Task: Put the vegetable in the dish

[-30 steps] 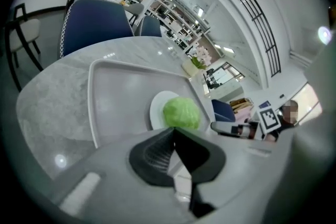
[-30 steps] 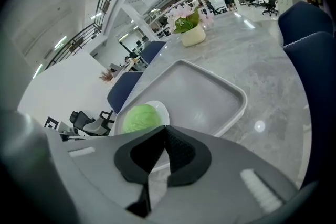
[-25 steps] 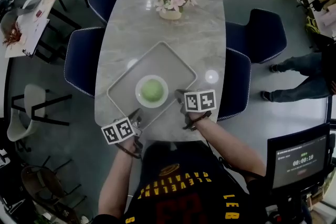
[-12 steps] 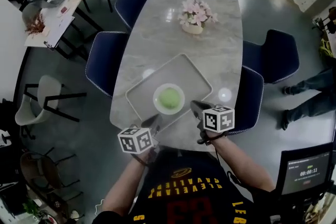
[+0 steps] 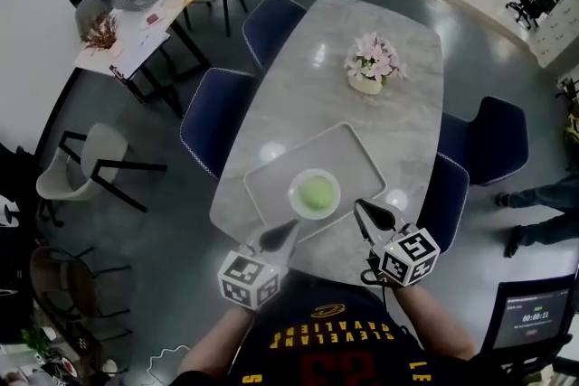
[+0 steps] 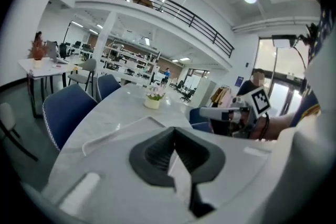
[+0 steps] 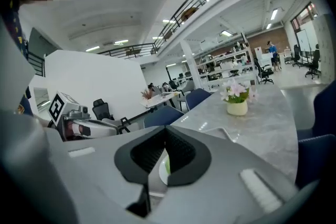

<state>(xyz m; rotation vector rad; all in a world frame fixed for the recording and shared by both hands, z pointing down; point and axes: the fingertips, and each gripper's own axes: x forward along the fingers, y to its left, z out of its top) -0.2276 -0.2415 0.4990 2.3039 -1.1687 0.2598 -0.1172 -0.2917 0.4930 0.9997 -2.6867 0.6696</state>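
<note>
The left tongs (image 5: pixel 282 234) and the right tongs (image 5: pixel 365 214) are both being held pressed together, with nothing pinched in either. This is being shown plainly in each gripper view, where the dark pads are meeting at their tips. They are being held above the near end of the marble desk (image 5: pixel 362 131), side by side and apart from each other.

The round green vegetable (image 5: pixel 316 192) is already lying inside the white dish (image 5: pixel 294 194), and the dish is standing on the grey tray (image 5: pixel 271 181). Both pairs of tongs are being angled inward towards it, so it is lying ahead of each, lower than their tips, and between the two. Neither pair is being placed clearly nearer. The dish is lying close to both tips in the head view, though it is being touched by neither. No long axis is being offered by the vegetable, since it is looking round from above. In the right gripper view a sliver of green is being seen in the gap just below the closed tips, so that pair is judged to be aimed almost straight at the dish.

The placing is judged to be finished, so no grasp is being called for next. Far beyond the tongs, a pot of pink flowers (image 5: pixel 366 83) is standing untouched
</note>
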